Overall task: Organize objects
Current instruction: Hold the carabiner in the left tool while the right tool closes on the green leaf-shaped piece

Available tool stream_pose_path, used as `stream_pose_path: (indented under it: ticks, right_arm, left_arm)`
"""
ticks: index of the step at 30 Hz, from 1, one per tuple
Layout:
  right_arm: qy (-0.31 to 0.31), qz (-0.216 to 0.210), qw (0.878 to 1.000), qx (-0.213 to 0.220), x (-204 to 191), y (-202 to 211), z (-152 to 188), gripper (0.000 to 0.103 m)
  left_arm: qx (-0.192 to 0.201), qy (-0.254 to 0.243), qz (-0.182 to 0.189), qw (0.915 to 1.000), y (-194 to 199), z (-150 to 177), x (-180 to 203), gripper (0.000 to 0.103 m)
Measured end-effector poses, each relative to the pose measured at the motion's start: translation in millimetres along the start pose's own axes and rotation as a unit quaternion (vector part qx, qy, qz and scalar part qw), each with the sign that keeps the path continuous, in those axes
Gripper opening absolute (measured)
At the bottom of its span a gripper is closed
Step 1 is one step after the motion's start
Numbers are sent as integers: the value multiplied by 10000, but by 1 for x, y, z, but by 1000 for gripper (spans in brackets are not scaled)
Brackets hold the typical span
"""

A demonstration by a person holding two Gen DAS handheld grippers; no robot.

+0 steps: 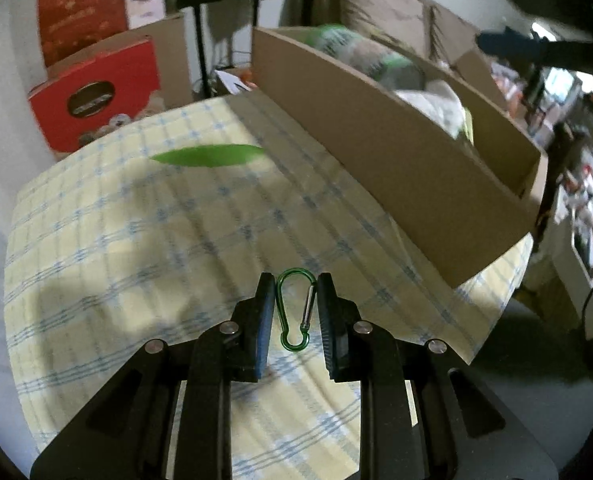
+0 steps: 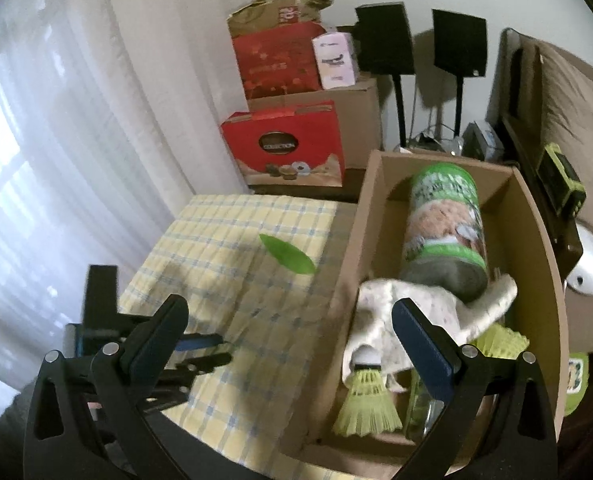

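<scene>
My left gripper is shut on a small green carabiner and holds it above the yellow checked tablecloth, left of the cardboard box. A green leaf lies flat on the cloth farther away. In the right wrist view my right gripper is open and empty above the box's left wall. The box holds a green-labelled can, a white cloth and yellow shuttlecocks. The leaf lies left of the box. The left gripper shows at the lower left.
Red gift boxes and brown cartons are stacked behind the table by the curtain. Two black speakers on stands stand at the wall. A sofa with a cushion is to the right of the box.
</scene>
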State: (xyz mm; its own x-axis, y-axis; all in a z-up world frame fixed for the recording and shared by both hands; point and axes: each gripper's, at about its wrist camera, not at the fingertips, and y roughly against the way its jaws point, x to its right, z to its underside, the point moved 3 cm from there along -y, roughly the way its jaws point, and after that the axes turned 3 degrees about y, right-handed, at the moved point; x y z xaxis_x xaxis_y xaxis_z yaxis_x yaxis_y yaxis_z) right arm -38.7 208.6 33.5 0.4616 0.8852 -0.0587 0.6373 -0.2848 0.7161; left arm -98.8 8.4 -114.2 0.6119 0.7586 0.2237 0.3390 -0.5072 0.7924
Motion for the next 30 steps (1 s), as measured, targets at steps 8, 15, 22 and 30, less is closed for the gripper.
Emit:
stream_pose_path:
  ticks: [8,15,22,30]
  right_arm:
    - [184,-151,9994,-261,-17,-29,-25,101]
    - [347,-87,9963,-778,-24,-85,-46,92]
    - [527,161,9879,-1452,-29,-158,-52,80]
    - [487,229,9792,-1957,-29,-217,-53,77]
  left_arm:
    - [268,689,186,9971,24,-3,-30,20]
    - [364,1000,108,9943,34,-2,-48,20]
    - [435,1242,124,9912,39,2,-63,20]
    - [438,1390,134,9892,38,5,-75,20]
